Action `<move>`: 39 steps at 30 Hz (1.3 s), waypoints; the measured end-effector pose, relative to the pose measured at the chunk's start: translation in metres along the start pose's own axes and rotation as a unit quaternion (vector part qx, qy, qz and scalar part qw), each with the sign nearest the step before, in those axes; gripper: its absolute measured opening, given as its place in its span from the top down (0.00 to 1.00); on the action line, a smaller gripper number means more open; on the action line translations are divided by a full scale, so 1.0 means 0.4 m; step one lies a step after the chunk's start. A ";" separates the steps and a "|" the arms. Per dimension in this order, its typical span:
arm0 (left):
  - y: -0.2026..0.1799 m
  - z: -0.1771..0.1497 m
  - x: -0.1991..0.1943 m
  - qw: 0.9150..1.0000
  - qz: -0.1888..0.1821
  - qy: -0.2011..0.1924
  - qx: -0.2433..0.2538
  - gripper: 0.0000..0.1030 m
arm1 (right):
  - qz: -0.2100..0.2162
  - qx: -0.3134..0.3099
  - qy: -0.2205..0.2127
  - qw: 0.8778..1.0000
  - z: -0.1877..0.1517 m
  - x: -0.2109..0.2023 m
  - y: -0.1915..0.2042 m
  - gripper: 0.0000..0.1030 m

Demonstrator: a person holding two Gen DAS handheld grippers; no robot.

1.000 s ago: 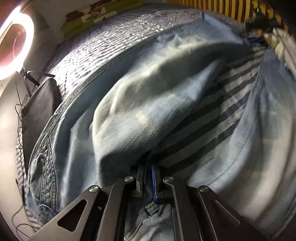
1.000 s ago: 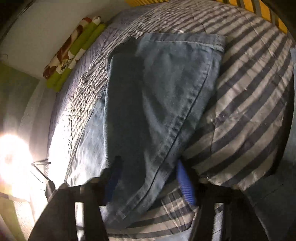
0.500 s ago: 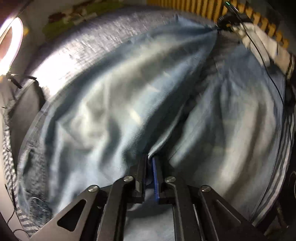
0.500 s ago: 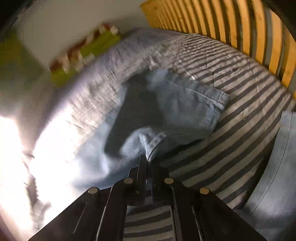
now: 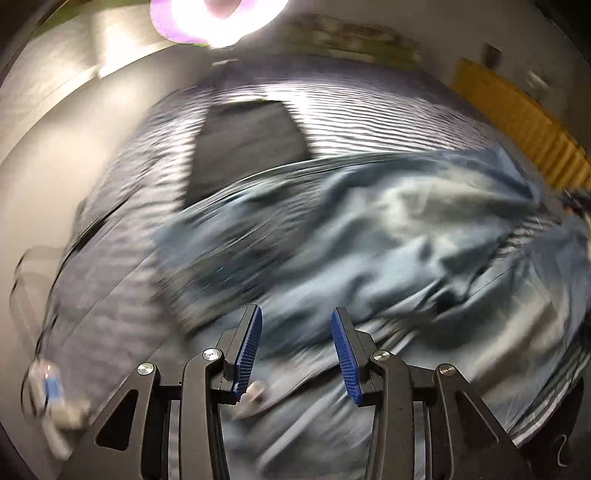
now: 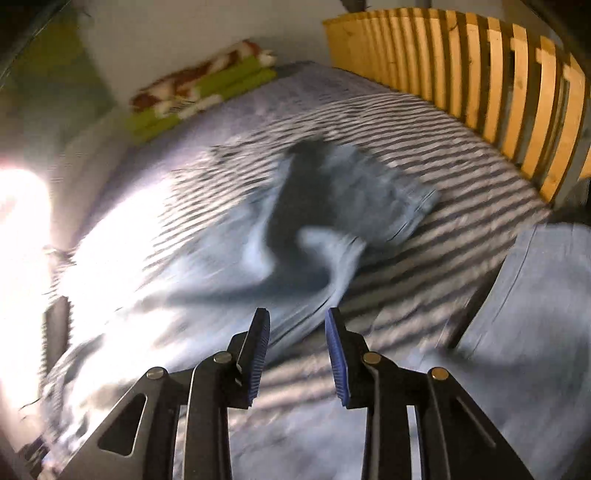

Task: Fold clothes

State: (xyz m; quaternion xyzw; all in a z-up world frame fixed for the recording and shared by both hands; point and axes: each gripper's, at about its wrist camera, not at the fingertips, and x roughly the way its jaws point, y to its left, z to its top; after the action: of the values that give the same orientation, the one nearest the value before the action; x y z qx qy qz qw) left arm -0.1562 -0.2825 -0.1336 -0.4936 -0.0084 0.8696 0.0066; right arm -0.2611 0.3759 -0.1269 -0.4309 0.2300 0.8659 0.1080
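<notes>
Striped bed (image 6: pixel 461 155) under blurred jeans (image 6: pixel 229 258), slatted wooden headboard (image 6: pixel 491 81) beyond right tongs (image 6: pixel 297 325), left tongs (image 5: pixel 296 325), both just parting, empty.

You are working in a bedroom at home. A bed with a striped sheet (image 6: pixel 461 147) fills both views, a slatted wooden headboard (image 6: pixel 480 74) stands at its edge, and a folded green patterned blanket (image 6: pixel 207 92) lies against the wall. A glowing ring light (image 5: pixel 218 18) stands beside the bed.

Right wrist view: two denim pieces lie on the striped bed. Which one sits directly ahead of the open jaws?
The crumpled jeans mid-bed, straight beyond the right gripper; the other denim piece lies flatter at the right edge.
</notes>
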 end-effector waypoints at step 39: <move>-0.288 -0.599 -0.097 0.944 0.072 0.006 0.322 0.71 | 0.018 0.147 0.019 0.989 -0.379 -0.400 -0.350 0.48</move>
State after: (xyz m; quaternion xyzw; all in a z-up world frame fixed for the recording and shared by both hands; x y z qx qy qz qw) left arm 0.0698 -0.1660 -0.2207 -0.4696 0.3073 0.8212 0.1028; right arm -0.0047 0.4253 -0.1215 -0.4225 0.3643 0.8163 0.1496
